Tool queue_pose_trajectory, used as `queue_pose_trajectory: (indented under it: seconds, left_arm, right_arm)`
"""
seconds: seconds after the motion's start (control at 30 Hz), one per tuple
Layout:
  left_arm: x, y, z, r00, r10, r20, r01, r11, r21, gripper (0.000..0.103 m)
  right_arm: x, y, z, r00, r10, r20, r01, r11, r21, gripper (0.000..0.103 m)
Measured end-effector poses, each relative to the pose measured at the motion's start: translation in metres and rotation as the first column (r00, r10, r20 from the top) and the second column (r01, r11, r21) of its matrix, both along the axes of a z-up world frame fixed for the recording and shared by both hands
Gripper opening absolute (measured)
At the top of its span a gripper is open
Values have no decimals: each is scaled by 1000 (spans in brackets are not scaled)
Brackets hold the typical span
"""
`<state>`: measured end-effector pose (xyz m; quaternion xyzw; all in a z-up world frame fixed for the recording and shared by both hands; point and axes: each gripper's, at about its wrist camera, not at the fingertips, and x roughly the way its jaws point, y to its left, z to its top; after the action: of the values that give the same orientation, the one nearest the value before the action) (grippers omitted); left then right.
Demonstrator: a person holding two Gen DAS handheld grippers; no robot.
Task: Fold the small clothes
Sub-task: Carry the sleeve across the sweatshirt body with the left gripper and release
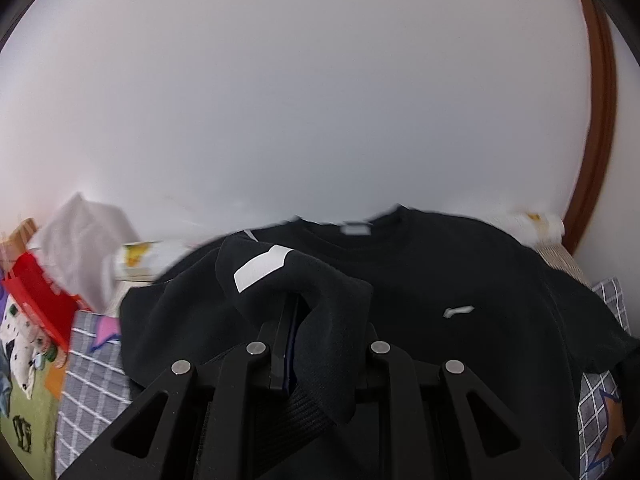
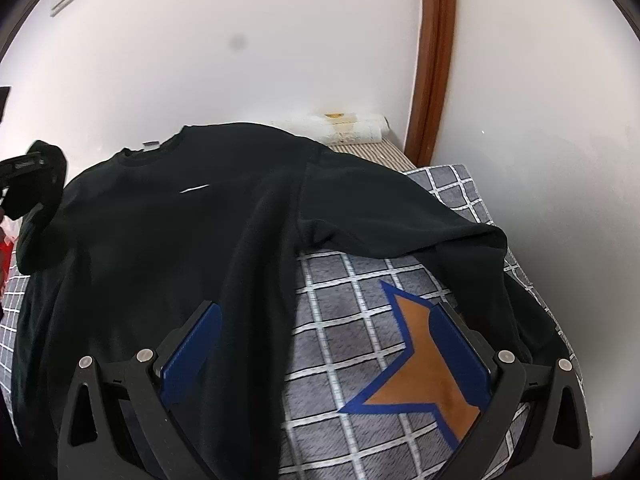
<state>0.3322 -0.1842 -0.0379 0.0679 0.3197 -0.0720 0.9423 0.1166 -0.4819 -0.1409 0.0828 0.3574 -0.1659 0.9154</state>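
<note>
A black long-sleeved sweatshirt (image 2: 160,240) lies spread front-up on the grey checked blanket (image 2: 340,320), collar toward the wall. In the left wrist view the sweatshirt (image 1: 440,264) shows a small white logo. My left gripper (image 1: 290,308) is shut on the sweatshirt's left sleeve, which drapes over the fingers and carries a white patch (image 1: 260,266); it holds the sleeve lifted over the body. It also shows at the left edge of the right wrist view (image 2: 32,180). My right gripper (image 2: 324,320) is open and empty, low over the sweatshirt's right side edge and the blanket.
A white wall stands behind the bed, with a brown door frame (image 2: 434,60) at the right. A white bundle (image 2: 340,128) lies by the wall. A pile of clothes and a red bag (image 1: 36,296) sit at the left.
</note>
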Motion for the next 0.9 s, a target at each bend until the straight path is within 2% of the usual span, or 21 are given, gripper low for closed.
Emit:
queue_pose_trajectory:
  seconds: [0.2, 0.33, 0.43, 0.53, 0.6, 0.77, 0.9]
  left_arm:
    - [6, -31, -30, 998, -24, -58, 25, 999, 22, 18]
    - [13, -29, -42, 992, -19, -123, 20, 1000, 5, 20]
    - [16, -21, -45, 988, -10, -156, 6, 1000, -25, 26]
    - [12, -9, -43, 984, -15, -180, 4, 998, -64, 44]
    - [6, 0, -39, 985, -15, -171, 1, 997, -82, 70]
    - [-17, 30, -24, 993, 2, -121, -11, 997, -76, 76]
    - [-34, 69, -20, 994, 40, -97, -46, 997, -60, 76]
  right_arm:
    - [7, -14, -15, 1000, 6, -15, -6, 1000, 13, 102]
    - [12, -15, -18, 1000, 13, -21, -13, 1000, 4, 102]
    - [16, -13, -16, 1000, 20, -16, -20, 1000, 7, 102]
    - [20, -6, -12, 999, 29, -13, -30, 1000, -1, 102]
    - [22, 2, -8, 999, 40, -9, -40, 999, -10, 102]
    - [28, 29, 6, 997, 81, 8, -80, 997, -21, 102]
    - [33, 58, 20, 992, 122, 34, -121, 992, -16, 102]
